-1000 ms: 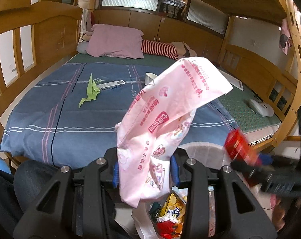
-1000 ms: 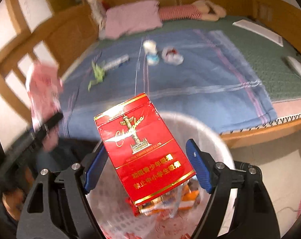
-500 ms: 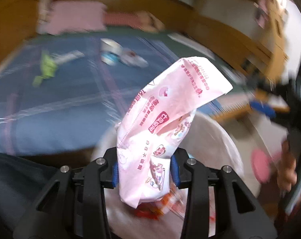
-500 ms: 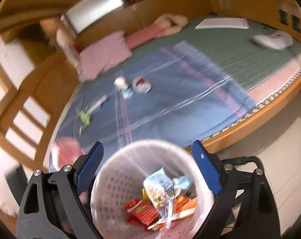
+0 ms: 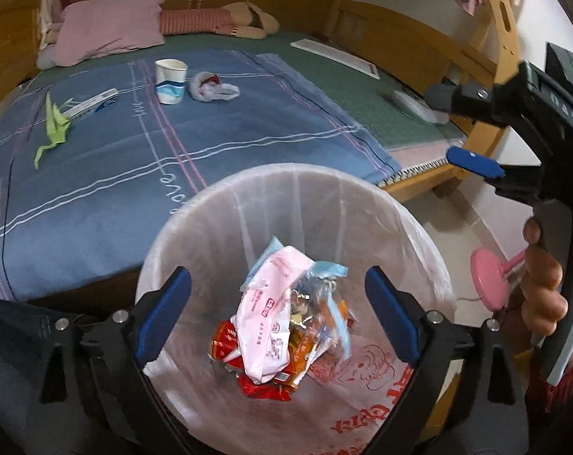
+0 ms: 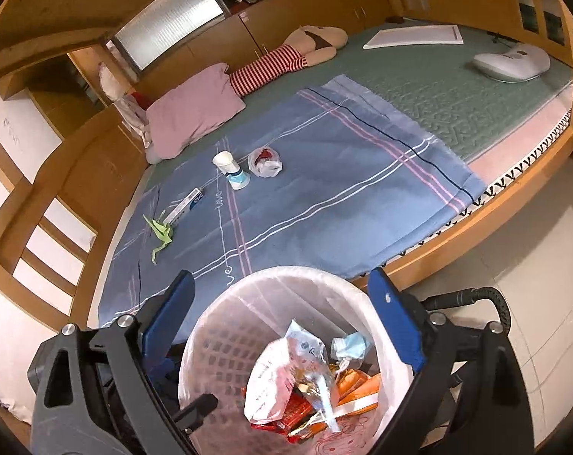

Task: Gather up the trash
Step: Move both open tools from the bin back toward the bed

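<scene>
Left wrist view: the left hand-held gripper is opening, nothing between its jaws, above the lined bin where the pink wrapper lies. Right hand-held gripper gapes empty (same bin below). Farther off, a paper cup stands on the bed.

A white lined trash bin holds a crumpled pink wrapper atop red and orange packets. On the blue blanket remain 4 pieces: paper cup (upright), plastic bag, green paper, small box.
</scene>
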`<action>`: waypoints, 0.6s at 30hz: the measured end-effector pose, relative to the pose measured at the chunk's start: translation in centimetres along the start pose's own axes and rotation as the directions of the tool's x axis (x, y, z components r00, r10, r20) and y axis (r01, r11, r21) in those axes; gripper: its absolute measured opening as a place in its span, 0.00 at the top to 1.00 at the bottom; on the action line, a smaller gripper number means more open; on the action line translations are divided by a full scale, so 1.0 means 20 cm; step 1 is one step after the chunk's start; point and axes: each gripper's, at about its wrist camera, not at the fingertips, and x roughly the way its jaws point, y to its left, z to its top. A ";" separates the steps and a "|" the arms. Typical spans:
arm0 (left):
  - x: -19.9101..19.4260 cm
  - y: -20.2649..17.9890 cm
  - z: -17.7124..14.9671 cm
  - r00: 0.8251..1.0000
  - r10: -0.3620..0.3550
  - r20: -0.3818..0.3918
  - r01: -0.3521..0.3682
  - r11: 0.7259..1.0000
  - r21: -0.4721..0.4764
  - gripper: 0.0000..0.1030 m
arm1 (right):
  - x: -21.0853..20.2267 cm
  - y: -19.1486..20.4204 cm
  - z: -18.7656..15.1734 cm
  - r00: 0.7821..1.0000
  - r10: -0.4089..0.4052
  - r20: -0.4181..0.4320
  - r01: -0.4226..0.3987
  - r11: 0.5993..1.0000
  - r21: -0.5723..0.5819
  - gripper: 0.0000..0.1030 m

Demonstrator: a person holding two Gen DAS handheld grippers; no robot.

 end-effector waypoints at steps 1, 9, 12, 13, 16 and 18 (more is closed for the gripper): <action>0.00 0.01 0.00 1.000 0.012 0.005 -0.012 1.000 -0.008 0.10 | 0.00 0.00 0.00 1.000 -0.003 -0.001 0.003 1.000 -0.003 0.12; -0.06 0.06 0.01 0.997 0.052 0.064 -0.048 0.997 -0.056 0.10 | 0.03 0.02 -0.02 1.000 -0.006 -0.017 0.006 1.000 -0.006 0.12; -0.07 0.08 0.02 0.995 0.061 0.083 -0.055 0.996 -0.073 0.10 | 0.04 0.02 -0.02 1.000 -0.006 -0.025 0.006 1.000 -0.006 0.12; -0.07 0.08 0.02 0.994 0.063 0.087 -0.056 0.995 -0.078 0.10 | 0.05 0.02 -0.02 1.000 -0.006 -0.028 0.006 1.000 -0.007 0.12; -0.08 0.11 0.03 0.992 0.075 0.098 -0.065 0.993 -0.101 0.10 | 0.06 0.03 -0.03 0.999 -0.008 -0.031 0.008 1.000 -0.009 0.12; -0.08 0.13 0.03 0.990 0.092 0.105 -0.080 0.990 -0.116 0.10 | 0.07 0.03 -0.03 0.999 -0.010 -0.035 0.009 1.000 -0.010 0.12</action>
